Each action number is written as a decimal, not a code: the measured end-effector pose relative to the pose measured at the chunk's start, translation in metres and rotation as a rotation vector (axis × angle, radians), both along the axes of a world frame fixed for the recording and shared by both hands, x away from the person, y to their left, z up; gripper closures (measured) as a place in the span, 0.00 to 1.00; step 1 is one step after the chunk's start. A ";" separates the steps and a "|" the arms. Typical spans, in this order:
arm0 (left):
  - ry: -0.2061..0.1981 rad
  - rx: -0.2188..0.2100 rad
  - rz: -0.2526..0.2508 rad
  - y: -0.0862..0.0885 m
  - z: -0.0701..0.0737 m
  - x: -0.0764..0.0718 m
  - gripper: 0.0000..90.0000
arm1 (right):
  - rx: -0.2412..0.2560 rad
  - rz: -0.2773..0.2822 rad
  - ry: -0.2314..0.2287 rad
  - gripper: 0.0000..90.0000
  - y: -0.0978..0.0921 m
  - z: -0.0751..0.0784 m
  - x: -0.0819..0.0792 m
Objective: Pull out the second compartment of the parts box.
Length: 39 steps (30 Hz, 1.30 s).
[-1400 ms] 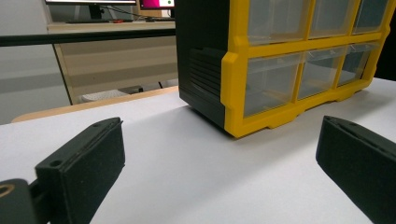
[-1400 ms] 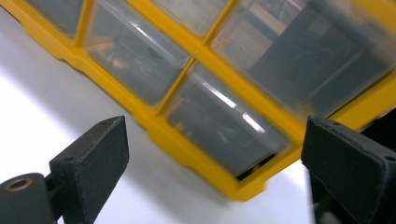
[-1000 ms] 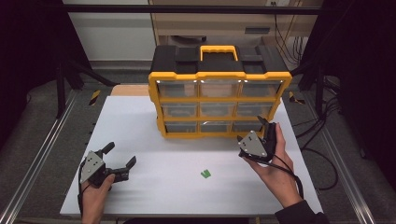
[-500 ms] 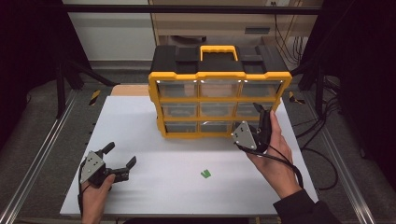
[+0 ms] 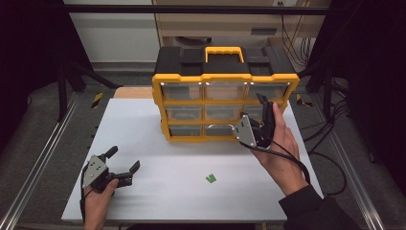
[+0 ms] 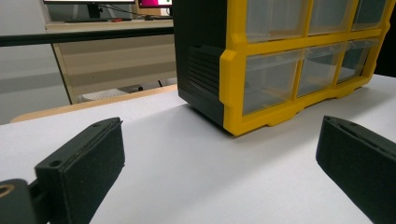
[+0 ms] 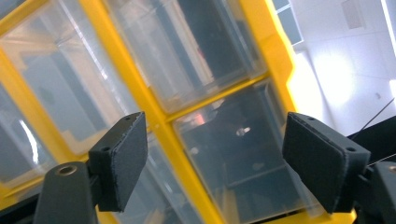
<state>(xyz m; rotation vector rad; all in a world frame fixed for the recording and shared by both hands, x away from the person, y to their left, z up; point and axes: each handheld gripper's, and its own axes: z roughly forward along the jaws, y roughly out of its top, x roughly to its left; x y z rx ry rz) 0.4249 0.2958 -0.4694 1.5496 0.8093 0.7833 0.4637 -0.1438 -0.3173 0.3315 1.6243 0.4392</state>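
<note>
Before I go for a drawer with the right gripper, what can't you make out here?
- High view: the right gripper and hand cover the bottom-right drawer front of the organizer.
- Right gripper view: drawer contents unreadable behind glare and blur.
- Left gripper view: the organizer's top and right end are cut off by the frame.
- High view: the green scrap is too small to identify.

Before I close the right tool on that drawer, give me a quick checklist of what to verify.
1. Right tool open: ok, jaws wide apart.
2. Lined up with a drawer of the yellow organizer: ok, right column at the cabinet's front.
3. Touching the drawer: cannot tell.
4. Drawers shut: ok, all fronts look flush.
5. Left tool out of the way: ok, open, low over the white table.
6. Green scrap clear of the path: ok.
</note>
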 end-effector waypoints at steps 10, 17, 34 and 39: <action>0.001 -0.001 -0.002 0.000 0.000 0.000 0.01 | -0.012 -0.004 -0.042 0.31 0.011 0.009 0.003; 0.003 -0.004 -0.002 0.000 0.000 0.000 0.01 | -0.045 0.002 -0.063 0.34 0.020 0.015 0.004; 0.003 0.006 -0.001 -0.001 0.000 0.000 0.01 | -0.115 0.003 -0.116 0.46 0.031 0.013 0.004; 0.004 0.004 -0.002 -0.001 0.000 0.000 0.01 | -0.145 0.006 -0.121 0.53 0.033 0.012 0.007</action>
